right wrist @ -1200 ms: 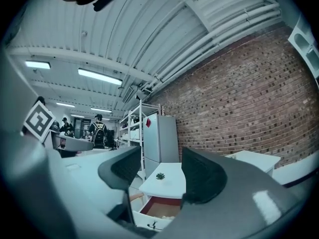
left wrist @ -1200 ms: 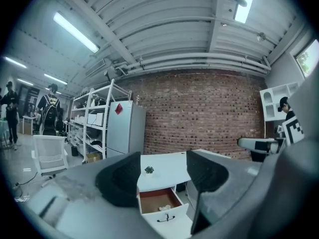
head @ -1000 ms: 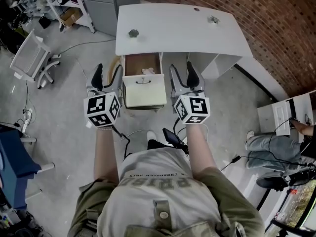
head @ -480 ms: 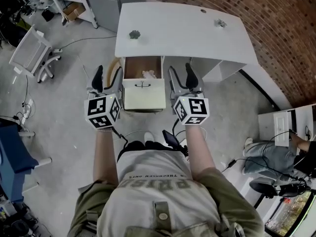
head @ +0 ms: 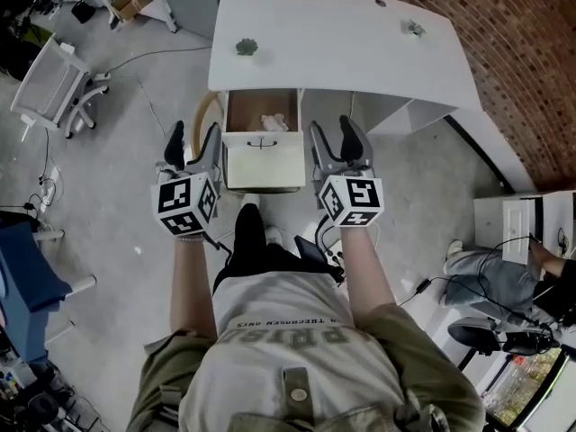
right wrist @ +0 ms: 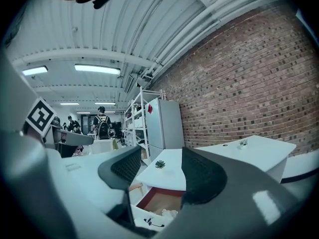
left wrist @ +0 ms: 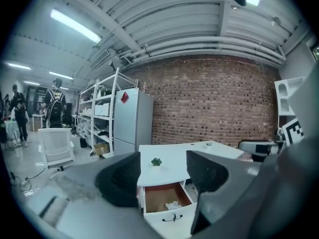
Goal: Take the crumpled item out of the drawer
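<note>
**Drawer (head: 262, 162) stands open, item not yet reached**

Pale crumpled item (head: 271, 122) lies inside the drawer, near its front wall, under the white worktop (head: 333, 43). Left gripper (head: 192, 140) and right gripper (head: 335, 138) flank the drawer front, jaws spread wide and empty, probably so that either can dip in from above.

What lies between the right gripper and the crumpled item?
In the right gripper view, only the drawer's white front, with its handle, stands between the right gripper and the crumpled item.
</note>
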Demonstrator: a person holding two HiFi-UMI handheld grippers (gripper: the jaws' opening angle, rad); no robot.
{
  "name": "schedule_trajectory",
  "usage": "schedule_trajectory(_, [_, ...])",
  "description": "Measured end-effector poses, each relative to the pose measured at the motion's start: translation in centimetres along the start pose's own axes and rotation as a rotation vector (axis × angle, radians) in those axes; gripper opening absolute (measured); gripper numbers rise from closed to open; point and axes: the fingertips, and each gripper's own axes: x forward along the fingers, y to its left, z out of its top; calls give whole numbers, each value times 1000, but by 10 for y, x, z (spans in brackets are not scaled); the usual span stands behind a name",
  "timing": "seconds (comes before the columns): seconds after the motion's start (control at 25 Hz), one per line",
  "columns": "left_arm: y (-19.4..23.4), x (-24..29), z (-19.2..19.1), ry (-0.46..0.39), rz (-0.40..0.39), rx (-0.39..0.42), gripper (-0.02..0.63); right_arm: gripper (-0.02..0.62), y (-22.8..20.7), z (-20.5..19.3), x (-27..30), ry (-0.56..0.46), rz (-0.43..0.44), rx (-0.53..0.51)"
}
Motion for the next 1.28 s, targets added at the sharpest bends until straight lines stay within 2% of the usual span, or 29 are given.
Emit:
schedule_trajectory(0.24, [11,21,-10,19,-9,-18,302,252,-3,-13,16,24,-10,0])
schedule_trajectory(0.52, [26,56,-4,24,-18,-26,302,252,-14,-19,52,49,-25,8])
schedule_trajectory(0.8, [42,83,-11,51,-37,-29,302,252,-25,-41,87,107,-43,18])
schedule_trajectory(1.0, [50,104,-18,74,-55,-28,302,252,-32,-66,118,181,-34,11])
schedule_trajectory(1.08, [53,110,-21,83,-59,-31,302,274,-34,-80,129,218,-31,4])
schedule_trajectory(1.28, [61,120,-36,112,-64,-41,302,273,-35,-122,152,309,-18,6])
